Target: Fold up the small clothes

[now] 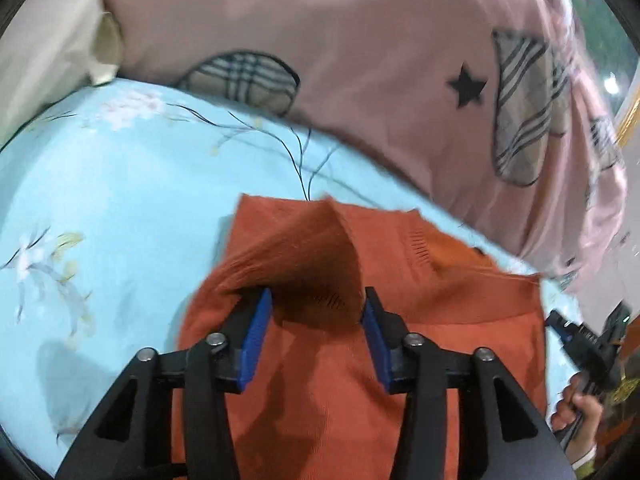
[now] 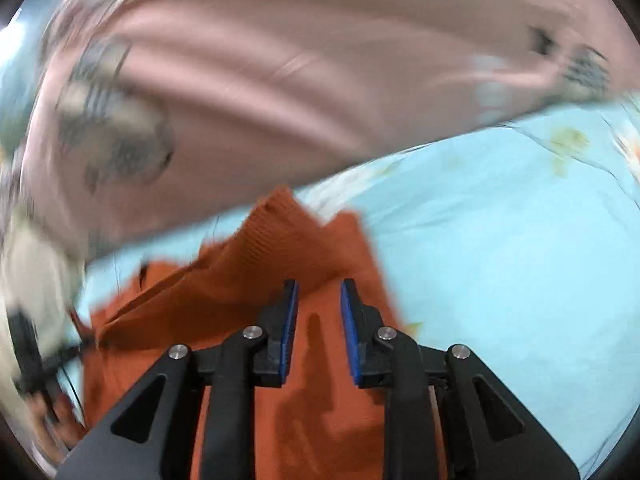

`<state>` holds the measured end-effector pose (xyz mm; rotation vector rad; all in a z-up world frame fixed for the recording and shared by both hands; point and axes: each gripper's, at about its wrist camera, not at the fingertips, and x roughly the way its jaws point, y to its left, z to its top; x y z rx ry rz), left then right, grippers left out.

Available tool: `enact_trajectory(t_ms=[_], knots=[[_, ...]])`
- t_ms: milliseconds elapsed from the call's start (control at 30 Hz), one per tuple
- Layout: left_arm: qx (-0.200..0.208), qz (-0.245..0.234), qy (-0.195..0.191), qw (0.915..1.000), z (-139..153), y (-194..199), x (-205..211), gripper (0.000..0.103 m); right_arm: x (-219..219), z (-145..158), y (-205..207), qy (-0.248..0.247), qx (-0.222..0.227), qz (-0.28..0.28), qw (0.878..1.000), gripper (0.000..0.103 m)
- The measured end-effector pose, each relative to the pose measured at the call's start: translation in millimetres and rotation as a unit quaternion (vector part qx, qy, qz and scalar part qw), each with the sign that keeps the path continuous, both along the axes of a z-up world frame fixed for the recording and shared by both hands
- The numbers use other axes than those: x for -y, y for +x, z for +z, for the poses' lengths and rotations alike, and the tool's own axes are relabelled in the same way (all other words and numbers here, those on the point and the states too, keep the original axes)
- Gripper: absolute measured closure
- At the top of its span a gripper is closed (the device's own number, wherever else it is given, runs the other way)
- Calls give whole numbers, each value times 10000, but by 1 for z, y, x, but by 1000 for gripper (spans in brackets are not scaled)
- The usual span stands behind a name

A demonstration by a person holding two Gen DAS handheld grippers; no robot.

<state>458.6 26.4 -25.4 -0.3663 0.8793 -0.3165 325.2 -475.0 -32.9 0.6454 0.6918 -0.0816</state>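
Note:
A rust-orange knit garment (image 1: 440, 288) lies on the light blue floral sheet (image 1: 120, 200). One ribbed corner of it (image 1: 304, 248) stands up as a loose flap between the blue pads of my left gripper (image 1: 317, 292), whose jaws are wide apart and not pinching it. In the right wrist view the same garment (image 2: 248, 292) spreads under my right gripper (image 2: 319, 282). Its jaws stand a little apart with a raised ribbed edge just beyond the tips and nothing clamped. The right gripper's tip (image 1: 560, 324) and the hand holding it (image 1: 580, 412) show at the garment's right edge.
A pink quilt (image 1: 360, 60) with a black star and plaid patches is bunched up just behind the garment, also blurred in the right wrist view (image 2: 280, 80). A cream pillow (image 1: 44, 40) sits at the far left. Blue sheet (image 2: 500, 240) stretches to the right.

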Motion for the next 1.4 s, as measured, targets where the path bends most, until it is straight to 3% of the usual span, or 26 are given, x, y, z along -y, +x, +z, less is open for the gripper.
enact_trajectory(t_ms=[200,433,500,600,733,833,900,1000,1133,1233,1400], knots=[[-98,-80,-681,9976,-15,-101,-22,45,-38,-14,-49,180,26,818,9965,79],[-431,-61,-916,9948,-44,-205,-18,37,-102,-33,-98,508,-51,1425,9885,70],[-632,32,-1021,9928,-59,-211,-13,36,-111,-35,-109,626,-16,1463,9873,66],[-385,229,-1049,9935,-60,-211,-11,25,-123,-37,-115,827,-26,1569,9841,65],[-288,702,-1225,9896,-63,-184,-17,26,-131,-35,-117,847,-5,1650,9826,64],[-227,885,-1166,9890,-60,-161,-17,40,-132,-33,-117,833,18,1628,9831,64],[-290,866,-1090,9898,-61,-150,-17,68,-129,-31,-114,813,48,1622,9834,64],[-295,777,-1176,9896,-59,-141,-16,85,-123,-28,-109,809,47,1599,9838,64],[78,521,-803,9954,-27,-149,2,90,-112,-19,-102,893,102,1640,9824,64],[572,57,-493,9971,8,-159,35,92,-99,-11,-90,1048,116,1727,9793,64],[1119,-768,7,9907,36,-174,105,92,-89,-2,-56,1457,8,2165,9654,64]])
